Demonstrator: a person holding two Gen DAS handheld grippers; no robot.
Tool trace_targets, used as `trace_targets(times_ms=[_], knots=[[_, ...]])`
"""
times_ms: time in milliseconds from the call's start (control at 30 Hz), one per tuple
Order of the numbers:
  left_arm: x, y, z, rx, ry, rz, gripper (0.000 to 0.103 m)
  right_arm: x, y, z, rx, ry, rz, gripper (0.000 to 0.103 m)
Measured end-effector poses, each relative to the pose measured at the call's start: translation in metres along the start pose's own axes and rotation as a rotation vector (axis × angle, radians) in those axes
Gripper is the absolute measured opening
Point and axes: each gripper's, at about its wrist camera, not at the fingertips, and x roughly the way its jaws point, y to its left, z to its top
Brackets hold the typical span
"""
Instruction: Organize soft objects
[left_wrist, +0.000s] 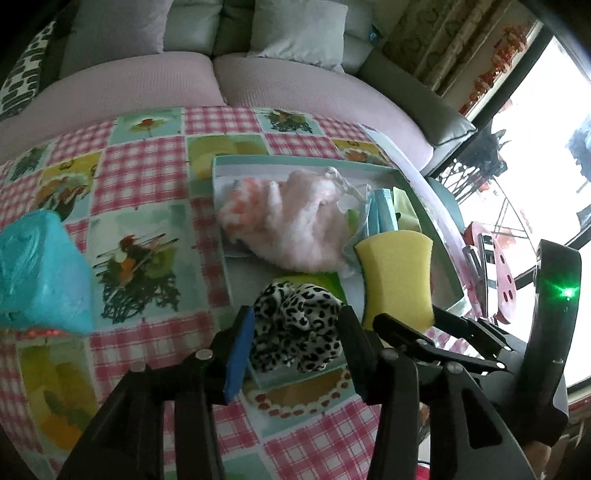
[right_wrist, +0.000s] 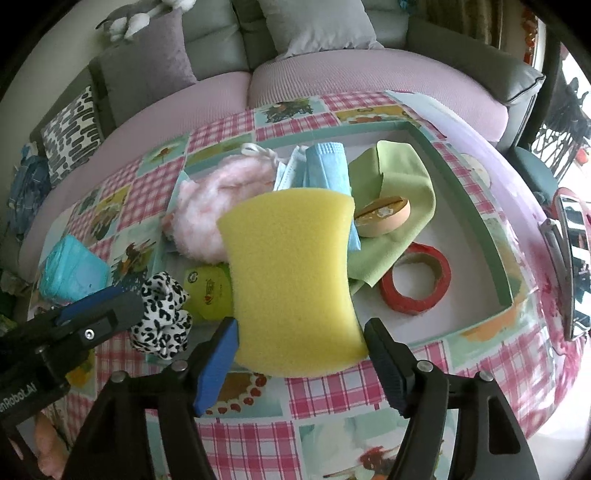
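Observation:
My left gripper (left_wrist: 295, 332) is shut on a leopard-print scrunchie (left_wrist: 295, 325), held just above the near edge of the teal-rimmed tray (left_wrist: 306, 160); the scrunchie also shows in the right wrist view (right_wrist: 162, 310). My right gripper (right_wrist: 301, 343) is shut on a yellow sponge (right_wrist: 291, 277), held upright over the tray's near side; the sponge also shows in the left wrist view (left_wrist: 397, 277). In the tray lie a pink fluffy cloth (left_wrist: 291, 225), blue face masks (right_wrist: 325, 166), a green cloth (right_wrist: 399, 184) and a yellow-green ball (right_wrist: 210, 291).
A round wooden piece (right_wrist: 384, 216) and a red tape roll (right_wrist: 415, 282) lie in the tray (right_wrist: 472, 192). A blue tissue pack (left_wrist: 40, 273) sits on the checked tablecloth (left_wrist: 147, 173) at the left. A pink sofa (left_wrist: 166, 81) stands behind. A phone (right_wrist: 574, 229) lies at the right edge.

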Motion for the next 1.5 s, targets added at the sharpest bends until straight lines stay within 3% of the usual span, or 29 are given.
trace_targets(times_ms=[300,500,700,800,1067,1233,1500], knots=[[-0.024,0.018,-0.026,-0.034,-0.056,0.119,0.063,-0.009,-0.003,-0.01,0.0,-0.003,-0.006,0.077],[-0.036,0.042,-0.05,-0.033,-0.056,0.301,0.078,-0.017,0.0,-0.02,-0.013,-0.011,-0.01,0.077],[-0.045,0.061,-0.068,-0.079,-0.041,0.344,0.092,-0.022,0.014,-0.034,-0.053,-0.007,-0.024,0.08],[-0.053,0.062,-0.072,-0.089,-0.059,0.37,0.093,-0.023,0.021,-0.04,-0.07,-0.008,-0.025,0.103],[-0.061,0.068,-0.078,-0.122,-0.04,0.378,0.093,-0.027,0.037,-0.051,-0.111,-0.009,-0.034,0.103],[-0.06,0.071,-0.085,-0.137,-0.001,0.459,0.093,-0.028,0.04,-0.052,-0.115,-0.009,-0.035,0.103],[-0.064,0.076,-0.088,-0.153,0.004,0.5,0.093,-0.028,0.04,-0.053,-0.114,-0.009,-0.037,0.103]])
